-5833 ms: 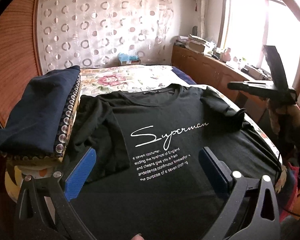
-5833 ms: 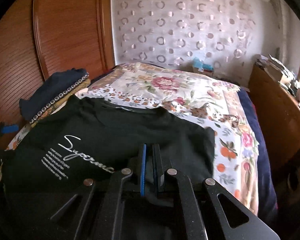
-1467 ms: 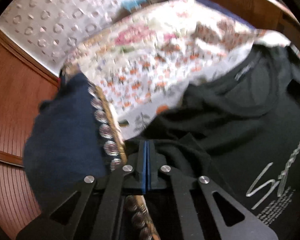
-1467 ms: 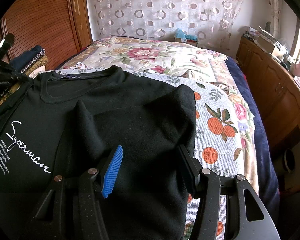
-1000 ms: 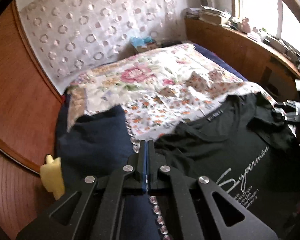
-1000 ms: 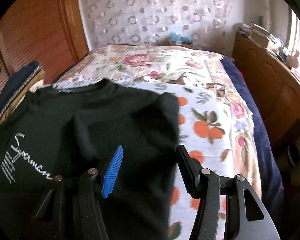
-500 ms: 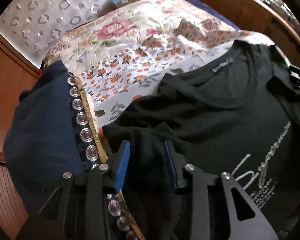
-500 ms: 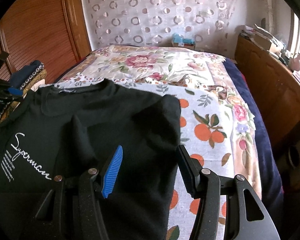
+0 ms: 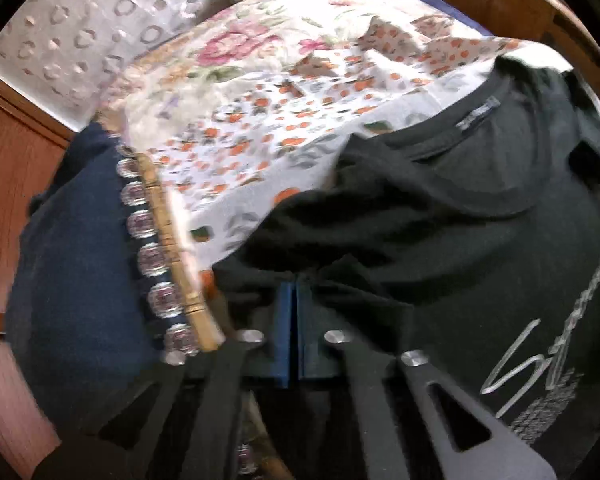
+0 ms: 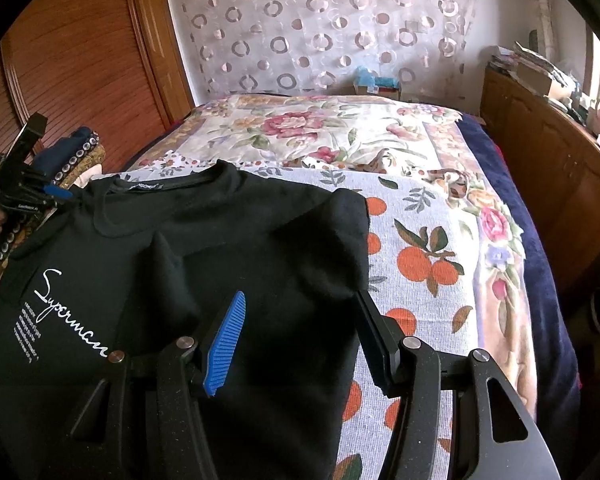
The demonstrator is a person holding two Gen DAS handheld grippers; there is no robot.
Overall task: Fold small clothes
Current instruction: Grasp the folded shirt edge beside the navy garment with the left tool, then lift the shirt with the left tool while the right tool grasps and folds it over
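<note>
A black T-shirt [image 10: 236,240] with white "Superman" print lies face up on the bed; its right sleeve is folded in over the chest. In the left wrist view the T-shirt [image 9: 460,240] fills the right side. My left gripper [image 9: 294,292] is shut on the shirt's left sleeve edge, next to the navy garment; it also shows in the right wrist view [image 10: 56,192] at the far left. My right gripper [image 10: 300,316] is open and empty, hovering over the folded right side of the shirt.
A folded navy garment [image 9: 72,264] with a studded trim lies on a stack left of the shirt. The floral bedspread [image 10: 420,248] extends behind and right of the shirt. A wooden wardrobe [image 10: 80,60] stands left, a wooden cabinet [image 10: 548,152] right.
My left gripper, open around the left sleeve half a second ago, has closed on it. My right gripper has stayed open over the folded right side.
</note>
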